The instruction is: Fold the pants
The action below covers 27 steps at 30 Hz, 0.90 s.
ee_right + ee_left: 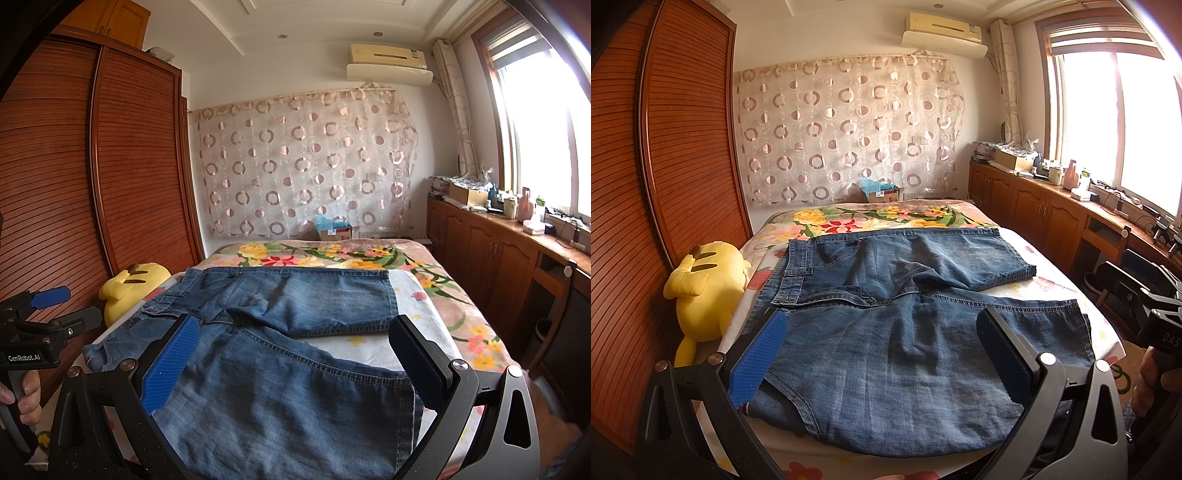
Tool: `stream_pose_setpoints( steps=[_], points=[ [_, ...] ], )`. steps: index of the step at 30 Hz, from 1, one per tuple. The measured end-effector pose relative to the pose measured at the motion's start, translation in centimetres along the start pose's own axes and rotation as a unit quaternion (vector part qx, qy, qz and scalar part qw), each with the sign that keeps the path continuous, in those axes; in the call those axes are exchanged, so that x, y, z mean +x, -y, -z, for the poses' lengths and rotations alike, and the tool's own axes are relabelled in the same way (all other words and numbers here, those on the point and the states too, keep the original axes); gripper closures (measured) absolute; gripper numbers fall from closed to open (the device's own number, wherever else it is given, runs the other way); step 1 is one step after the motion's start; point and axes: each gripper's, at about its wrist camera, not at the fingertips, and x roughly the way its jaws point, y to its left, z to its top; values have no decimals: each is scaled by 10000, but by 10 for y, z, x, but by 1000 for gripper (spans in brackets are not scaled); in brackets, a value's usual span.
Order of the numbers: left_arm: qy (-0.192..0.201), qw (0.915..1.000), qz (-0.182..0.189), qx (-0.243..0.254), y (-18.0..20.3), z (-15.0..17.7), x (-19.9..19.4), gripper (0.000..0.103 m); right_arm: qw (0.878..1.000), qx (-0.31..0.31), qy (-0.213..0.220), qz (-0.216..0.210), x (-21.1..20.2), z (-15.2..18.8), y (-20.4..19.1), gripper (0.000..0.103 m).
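Observation:
Blue denim pants (897, 317) lie spread flat on the bed, waistband at the left, both legs running to the right with a gap between them. They show in the right wrist view (280, 369) too. My left gripper (882, 350) is open, its blue-padded fingers (759, 360) held over the near leg by the waist. My right gripper (295, 362) is open over the near leg's hem end. The left gripper also shows at the left edge of the right wrist view (48, 306). The right gripper also shows at the right edge of the left wrist view (1137, 291).
A yellow plush toy (705, 295) lies at the bed's left edge against the wooden wardrobe (665, 166). The floral bedspread (879, 218) covers the far half. Wooden cabinets (1034, 206) with clutter run along the right under the window.

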Motion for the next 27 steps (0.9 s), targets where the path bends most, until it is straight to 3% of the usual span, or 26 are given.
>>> stream_pose_setpoints(
  steps=[10, 27],
  points=[
    [-82, 10000, 39, 18, 3, -1, 1, 0, 10000, 30, -28, -4, 1, 2, 1, 1],
    [-673, 9976, 161, 49, 3, 19, 28, 0, 9988, 288, -386, 84, 13, 7, 22, 1]
  ],
)
